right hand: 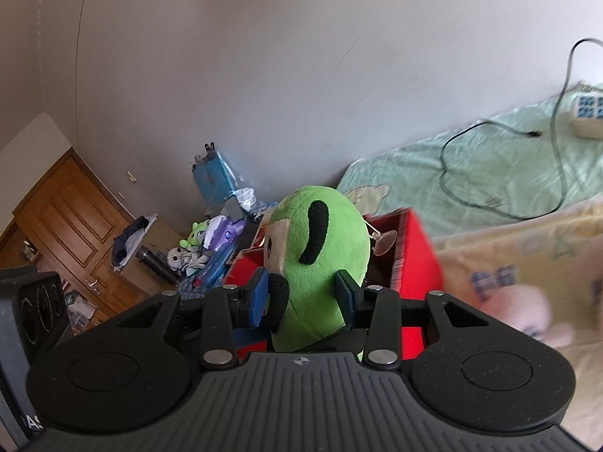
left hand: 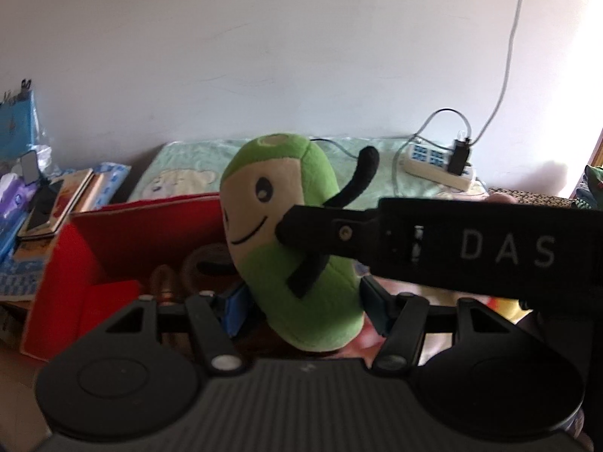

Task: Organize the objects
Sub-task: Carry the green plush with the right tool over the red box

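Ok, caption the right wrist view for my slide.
Right gripper clamps a green plush toy in front of an open red box.

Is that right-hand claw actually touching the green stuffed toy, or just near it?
Touching. In the right wrist view both blue pads of the right gripper press into the sides of the green plush toy, denting it, with no gap visible.

White wall (left hand: 264, 56) behind. Pale green bedsheet (right hand: 490, 165) with cartoon print along the wall. White power strip (left hand: 439, 165) with blue sockets lies on the sheet; 1 black adapter (left hand: 460, 156) plugged in, grey cable (left hand: 505, 75) runs up the wall. Wooden door (right hand: 71, 222) at far left. Dark flask (right hand: 156, 260) lying near the door.
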`<state>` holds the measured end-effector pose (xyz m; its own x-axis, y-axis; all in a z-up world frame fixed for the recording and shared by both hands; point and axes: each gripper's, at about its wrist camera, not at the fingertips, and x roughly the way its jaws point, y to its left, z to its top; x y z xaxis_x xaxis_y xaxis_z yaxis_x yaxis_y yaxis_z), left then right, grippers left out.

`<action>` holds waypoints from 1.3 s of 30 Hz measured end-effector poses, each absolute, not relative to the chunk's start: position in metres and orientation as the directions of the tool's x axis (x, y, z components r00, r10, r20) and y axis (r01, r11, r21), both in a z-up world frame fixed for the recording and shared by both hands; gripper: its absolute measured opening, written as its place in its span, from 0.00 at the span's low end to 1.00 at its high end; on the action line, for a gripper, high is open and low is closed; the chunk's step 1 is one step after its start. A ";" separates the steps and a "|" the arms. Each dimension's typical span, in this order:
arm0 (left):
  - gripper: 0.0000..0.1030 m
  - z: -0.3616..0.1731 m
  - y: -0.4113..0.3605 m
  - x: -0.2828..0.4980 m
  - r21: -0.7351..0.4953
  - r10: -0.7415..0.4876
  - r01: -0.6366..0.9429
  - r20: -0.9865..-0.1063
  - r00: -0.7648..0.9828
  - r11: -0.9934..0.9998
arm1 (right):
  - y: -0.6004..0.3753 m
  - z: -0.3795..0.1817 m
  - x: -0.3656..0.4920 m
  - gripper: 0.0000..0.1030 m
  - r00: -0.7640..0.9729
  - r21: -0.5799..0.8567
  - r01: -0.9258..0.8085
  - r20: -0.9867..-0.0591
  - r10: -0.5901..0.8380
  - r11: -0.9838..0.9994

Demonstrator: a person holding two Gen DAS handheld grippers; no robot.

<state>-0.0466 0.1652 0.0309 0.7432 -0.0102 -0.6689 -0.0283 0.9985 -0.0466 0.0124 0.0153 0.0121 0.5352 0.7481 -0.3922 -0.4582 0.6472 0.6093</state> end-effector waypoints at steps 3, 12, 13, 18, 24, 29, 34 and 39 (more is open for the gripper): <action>0.62 0.028 0.199 -0.050 -0.047 -0.003 -0.039 -0.674 0.739 0.998 | 0.045 0.009 0.011 0.41 0.525 0.611 -0.461 -0.397 0.753 0.644; 0.62 0.005 0.277 -0.050 -0.007 0.040 -0.066 -0.722 0.691 0.998 | 0.121 -0.013 0.018 0.41 0.484 0.659 -0.426 -0.412 0.772 0.620; 0.62 0.002 0.283 -0.049 -0.001 0.045 -0.067 -0.727 0.685 0.998 | 0.127 -0.016 0.020 0.41 0.477 0.667 -0.419 -0.416 0.774 0.616; 0.62 -0.011 0.310 -0.047 0.025 0.067 -0.073 -0.753 0.655 0.997 | 0.151 -0.032 0.028 0.41 0.439 0.706 -0.373 -0.438 0.785 0.603; 0.62 -0.027 0.333 -0.038 0.023 0.069 -0.082 -0.782 0.620 0.996 | 0.174 -0.046 0.037 0.41 0.407 0.719 -0.324 -0.481 0.777 0.615; 0.62 -0.035 0.340 -0.034 0.037 0.071 -0.068 -0.790 0.609 0.997 | 0.181 -0.058 0.047 0.41 0.384 0.747 -0.257 -0.503 0.774 0.613; 0.62 -0.036 0.340 -0.034 0.097 0.110 -0.055 -0.781 0.615 0.994 | 0.184 -0.065 0.055 0.42 0.355 0.773 -0.205 -0.513 0.781 0.600; 0.63 -0.036 0.341 -0.036 0.139 0.136 -0.043 -0.776 0.616 0.989 | 0.184 -0.069 0.058 0.44 0.325 0.794 -0.178 -0.510 0.797 0.581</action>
<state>-0.0358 0.3409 -0.0356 0.6163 0.1358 -0.7757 -0.0431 0.9894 0.1390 0.0580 0.1839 -0.0688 0.3251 0.7966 -0.5097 -0.1775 0.5808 0.7944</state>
